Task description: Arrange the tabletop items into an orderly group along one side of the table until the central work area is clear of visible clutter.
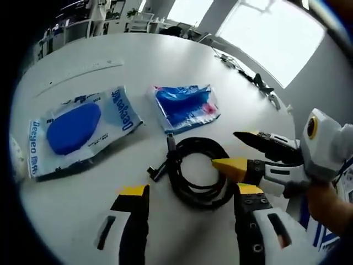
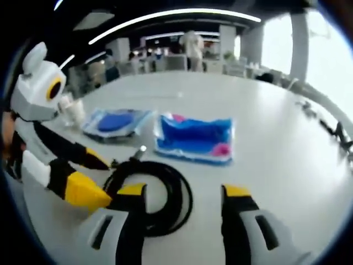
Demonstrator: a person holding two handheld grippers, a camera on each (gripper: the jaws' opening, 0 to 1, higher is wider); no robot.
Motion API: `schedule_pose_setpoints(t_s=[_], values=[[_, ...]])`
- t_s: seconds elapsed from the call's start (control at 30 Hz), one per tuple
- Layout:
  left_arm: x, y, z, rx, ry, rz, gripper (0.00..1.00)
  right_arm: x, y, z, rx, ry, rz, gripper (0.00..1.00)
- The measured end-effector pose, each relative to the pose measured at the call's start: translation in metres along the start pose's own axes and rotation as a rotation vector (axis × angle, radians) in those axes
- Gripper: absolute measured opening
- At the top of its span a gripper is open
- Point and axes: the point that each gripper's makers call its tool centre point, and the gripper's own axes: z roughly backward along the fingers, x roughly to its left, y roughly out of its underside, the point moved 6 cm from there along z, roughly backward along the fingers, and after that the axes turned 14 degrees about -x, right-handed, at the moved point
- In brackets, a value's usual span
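Observation:
A coiled black cable (image 1: 196,172) with a plug end lies on the white table (image 1: 138,61), just ahead of my left gripper (image 1: 192,190), whose jaws stand open with nothing between them. My right gripper (image 1: 228,149) reaches in from the right, open, its lower yellow tip over the coil's middle. Two blue-and-white plastic packets lie beyond: a larger one (image 1: 77,130) to the left and a smaller one (image 1: 185,105) with a pink patch. In the right gripper view the cable (image 2: 165,187) lies partly behind my open right gripper (image 2: 184,190), with the left gripper (image 2: 102,178) beside it.
A small white object (image 2: 73,112) sits by the larger packet (image 2: 113,122). Dark cables (image 1: 259,84) lie along the table's far right edge near the window. A person (image 2: 193,47) stands among desks and chairs far behind. A hand (image 1: 325,204) holds the right gripper.

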Motion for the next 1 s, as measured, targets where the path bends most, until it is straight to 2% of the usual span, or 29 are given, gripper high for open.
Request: schedule_pose_setpoints(t_s=[0.13,0.2,0.27,0.33,0.47,0.6,0.77,1.0], values=[[-0.003,0.0,0.009,-0.02,0.019,-0.037,0.73,0.001,0.001,0.001,0.008,-0.006,0.017,0.56],[-0.001,-0.001,0.013,-0.029,-0.003,-0.091,0.81,0.001,0.0,0.001,0.006,-0.007,0.027,0.57],[0.001,-0.004,0.017,-0.064,-0.009,-0.134,0.89,0.002,-0.002,0.002,0.0,-0.009,0.02,0.59],[0.004,-0.006,0.023,-0.085,-0.011,-0.175,0.93,0.002,-0.004,0.003,-0.009,-0.009,0.024,0.6],[0.01,-0.006,0.029,-0.092,-0.009,-0.18,0.98,0.003,-0.004,0.003,-0.012,-0.011,0.025,0.61],[0.018,-0.007,0.034,-0.1,-0.037,-0.166,0.99,0.003,-0.007,0.003,-0.019,0.003,0.035,0.76],[0.021,-0.008,0.043,-0.114,-0.037,-0.164,0.99,0.003,-0.009,0.006,-0.025,-0.004,0.003,0.83],[0.033,-0.01,0.074,-0.158,-0.05,-0.17,0.99,0.009,-0.019,0.014,-0.053,-0.028,0.006,0.89]])
